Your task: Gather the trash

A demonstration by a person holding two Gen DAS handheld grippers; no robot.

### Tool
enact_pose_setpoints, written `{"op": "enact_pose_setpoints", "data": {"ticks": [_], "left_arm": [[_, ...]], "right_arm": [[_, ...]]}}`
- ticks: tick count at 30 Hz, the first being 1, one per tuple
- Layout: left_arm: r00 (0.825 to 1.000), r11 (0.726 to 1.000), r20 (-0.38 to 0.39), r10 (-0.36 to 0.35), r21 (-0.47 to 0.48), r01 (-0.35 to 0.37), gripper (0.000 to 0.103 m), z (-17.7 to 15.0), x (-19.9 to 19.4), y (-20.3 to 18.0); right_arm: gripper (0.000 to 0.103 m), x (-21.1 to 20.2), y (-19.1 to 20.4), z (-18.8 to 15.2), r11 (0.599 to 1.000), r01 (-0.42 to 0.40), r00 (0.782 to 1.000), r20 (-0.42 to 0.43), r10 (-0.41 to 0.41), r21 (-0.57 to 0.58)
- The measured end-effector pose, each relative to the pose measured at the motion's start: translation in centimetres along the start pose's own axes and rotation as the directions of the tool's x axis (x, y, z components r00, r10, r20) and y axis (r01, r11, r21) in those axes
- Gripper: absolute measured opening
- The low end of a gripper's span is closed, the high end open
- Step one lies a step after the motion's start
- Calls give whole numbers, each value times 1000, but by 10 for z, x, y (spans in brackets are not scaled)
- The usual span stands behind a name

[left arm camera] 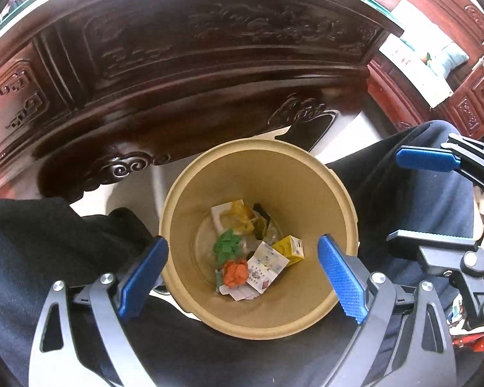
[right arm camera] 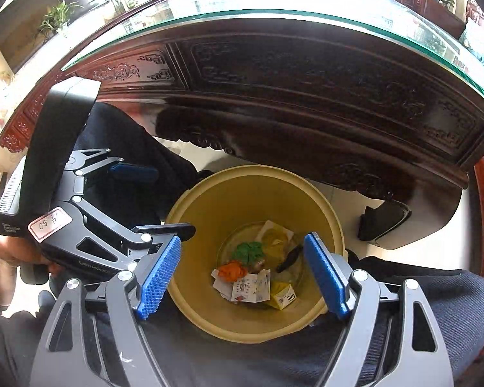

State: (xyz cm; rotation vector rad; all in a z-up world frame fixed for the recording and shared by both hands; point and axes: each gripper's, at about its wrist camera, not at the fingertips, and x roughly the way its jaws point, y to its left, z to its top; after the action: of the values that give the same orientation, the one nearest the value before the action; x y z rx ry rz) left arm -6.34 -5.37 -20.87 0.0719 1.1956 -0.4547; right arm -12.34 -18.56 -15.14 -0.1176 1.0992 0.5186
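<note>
Both grippers hang wide-jawed and empty over a tan bin (left arm camera: 306,174) beside the carved table's (left arm camera: 184,64) edge: left gripper (left arm camera: 242,274), right gripper (right arm camera: 242,272). Crumpled orange paper (right arm camera: 231,271), green paper (right arm camera: 251,251) and a yellow carton (right arm camera: 284,296) lie on the bin's floor.

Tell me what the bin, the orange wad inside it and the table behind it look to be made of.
Bin: probably moulded plastic, smooth matte tan wall with a rolled rim. Orange wad: likely crumpled paper or tissue, sharp creases, no shine. Table: dark carved wood, glossy lacquer catching light, under what looks like a glass top with a green edge.
</note>
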Motion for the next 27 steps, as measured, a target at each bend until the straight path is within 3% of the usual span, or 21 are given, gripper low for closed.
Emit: {"op": "enact_pose_setpoints", "data": {"ticks": [27], "left_arm": [[1000,999,14,3,33,-3,93,4,-6,-11]], "right_arm": [[77,2,-11,-6,999,-3,1000,-3,3,44]]}}
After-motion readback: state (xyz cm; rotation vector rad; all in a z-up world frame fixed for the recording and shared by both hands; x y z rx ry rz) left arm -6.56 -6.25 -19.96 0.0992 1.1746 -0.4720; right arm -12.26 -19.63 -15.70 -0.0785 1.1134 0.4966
